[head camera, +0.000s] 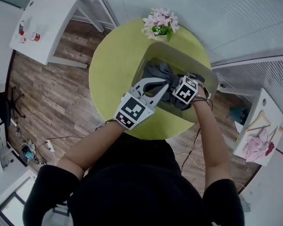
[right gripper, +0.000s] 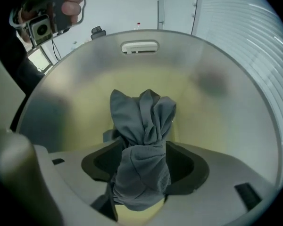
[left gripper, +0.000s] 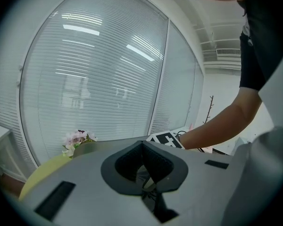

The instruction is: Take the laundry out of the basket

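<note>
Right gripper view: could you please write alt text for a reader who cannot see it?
A bunched grey cloth lies between the parted jaws of the right gripper, inside a pale basket with a handle slot in its far wall. A hand shows at the top left, beyond the rim.

In the basket (head camera: 180, 53) on the table (head camera: 112, 74), the laundry (head camera: 161, 73); behind the basket, at the table's far edge, flowers (head camera: 160, 24).

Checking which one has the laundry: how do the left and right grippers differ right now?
The right gripper has its jaws apart, the grey cloth bunched between them; the left gripper has its jaws meeting at the tips. The right gripper looks down into the basket; the left gripper looks across it at the window blinds. Both are at the basket.
</note>
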